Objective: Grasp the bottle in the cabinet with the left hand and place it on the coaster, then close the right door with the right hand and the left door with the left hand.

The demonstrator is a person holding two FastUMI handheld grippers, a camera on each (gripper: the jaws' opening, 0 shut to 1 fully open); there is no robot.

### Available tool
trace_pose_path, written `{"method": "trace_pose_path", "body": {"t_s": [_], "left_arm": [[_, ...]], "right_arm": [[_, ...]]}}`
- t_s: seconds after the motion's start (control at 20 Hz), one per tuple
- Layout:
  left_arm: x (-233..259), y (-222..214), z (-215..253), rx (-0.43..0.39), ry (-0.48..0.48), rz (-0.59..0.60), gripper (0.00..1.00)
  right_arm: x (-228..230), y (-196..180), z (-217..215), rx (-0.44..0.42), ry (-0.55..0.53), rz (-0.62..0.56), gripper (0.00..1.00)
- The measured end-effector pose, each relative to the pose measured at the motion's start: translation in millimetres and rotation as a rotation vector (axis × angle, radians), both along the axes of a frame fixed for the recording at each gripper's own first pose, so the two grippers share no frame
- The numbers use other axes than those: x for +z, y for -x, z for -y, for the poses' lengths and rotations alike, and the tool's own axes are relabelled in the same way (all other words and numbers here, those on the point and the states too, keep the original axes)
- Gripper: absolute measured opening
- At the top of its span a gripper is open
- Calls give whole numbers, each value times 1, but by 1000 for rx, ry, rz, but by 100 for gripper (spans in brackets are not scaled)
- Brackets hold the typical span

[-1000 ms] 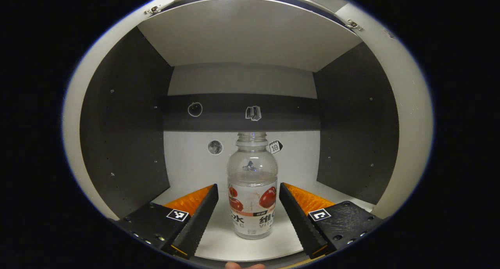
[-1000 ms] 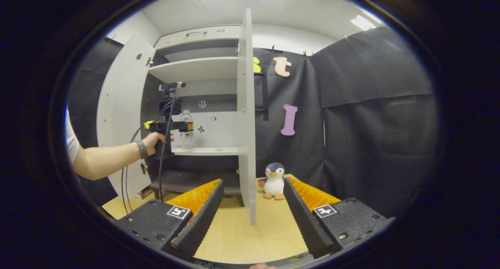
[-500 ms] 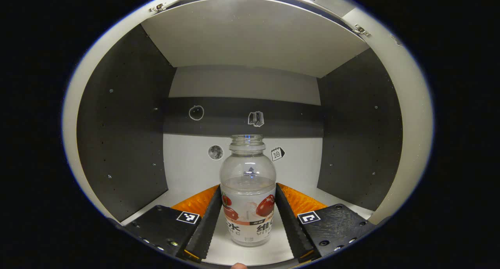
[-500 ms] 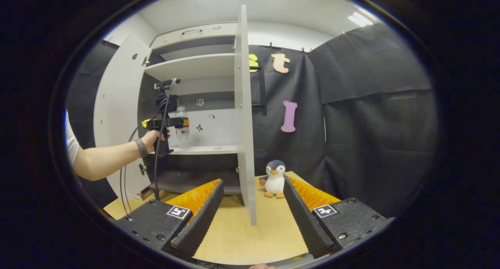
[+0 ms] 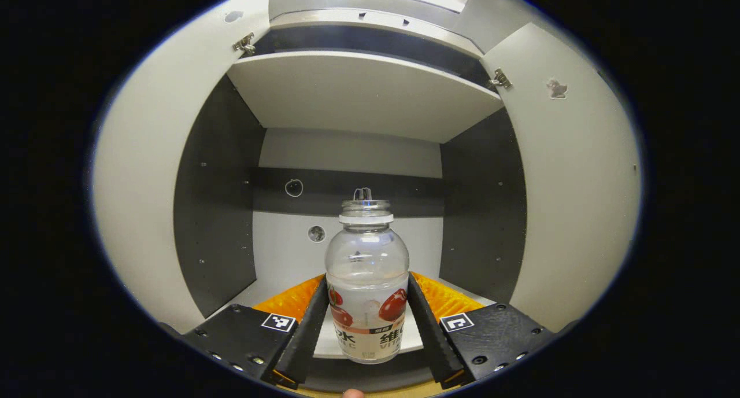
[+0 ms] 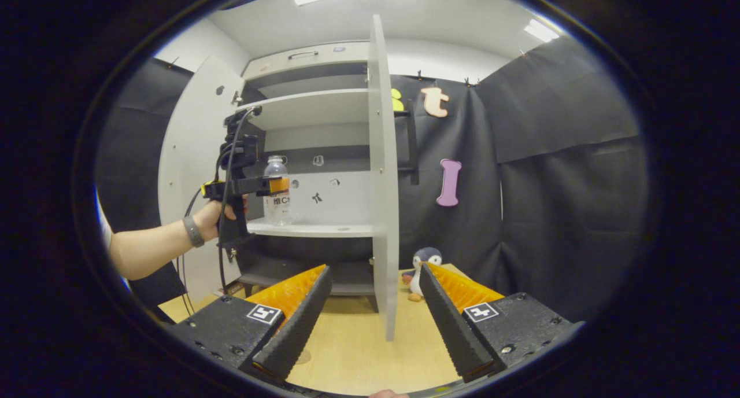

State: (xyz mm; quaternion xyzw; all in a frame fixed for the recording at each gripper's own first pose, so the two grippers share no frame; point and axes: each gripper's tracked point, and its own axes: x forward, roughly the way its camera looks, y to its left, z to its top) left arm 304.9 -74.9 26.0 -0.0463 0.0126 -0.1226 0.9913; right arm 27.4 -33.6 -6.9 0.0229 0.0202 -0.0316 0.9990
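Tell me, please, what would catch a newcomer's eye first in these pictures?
First comes the clear bottle with red fruit on its label, clamped between the fingers of the left hand-held gripper at the front of the cabinet shelf. Next is the open right door, edge-on in the right gripper view, with a toy penguin on the wooden table just behind it.

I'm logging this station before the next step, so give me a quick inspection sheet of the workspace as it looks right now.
Surface: wooden table, bare in front.
Job's things: bottle upright at the shelf's front edge; both cabinet doors open, right door edge-on.
Clutter: toy penguin behind the right door.
Grippers: left gripper with jaws pressed on the bottle's label; right gripper open above the table.
Cables: black cable hanging from the left gripper.
Surroundings: black cloth wall, ceiling lights.
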Motion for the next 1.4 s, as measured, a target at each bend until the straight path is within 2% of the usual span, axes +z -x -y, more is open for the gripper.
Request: {"method": "trace_pose_path", "body": {"t_s": [0.25, 0.45, 0.5, 0.55, 0.75, 0.8, 1.1, 1.25, 1.3, 1.4], "left_arm": [[-42, 90, 4, 1, 29, -5, 76], [-97, 150, 20, -4, -18, -20, 76], [-109, 163, 24, 0, -25, -20, 80], [-121, 175, 28, 8, -25, -20, 76], [-179, 217, 50, 21, -63, -57, 76], [-191, 226, 54, 14, -71, -65, 76], [-245, 259, 53, 38, -100, -115, 76], [-265, 262, 48, 61, -74, -162, 76], [-269, 264, 47, 65, -59, -165, 80], [-275, 268, 49, 78, -51, -173, 76]], "right_arm": [[13, 7, -9, 46, 16, 20, 100], [24, 12, -12, 64, 18, 32, 100], [25, 14, -12, 66, 17, 33, 97], [27, 15, -12, 64, 23, 32, 97], [36, 25, -12, 58, 56, 33, 100], [37, 28, -12, 56, 64, 27, 97], [38, 36, -11, 40, 65, -8, 100], [37, 39, -7, 37, 68, -20, 100], [36, 40, -6, 34, 70, -24, 100], [33, 41, -5, 33, 66, -35, 100]]}}
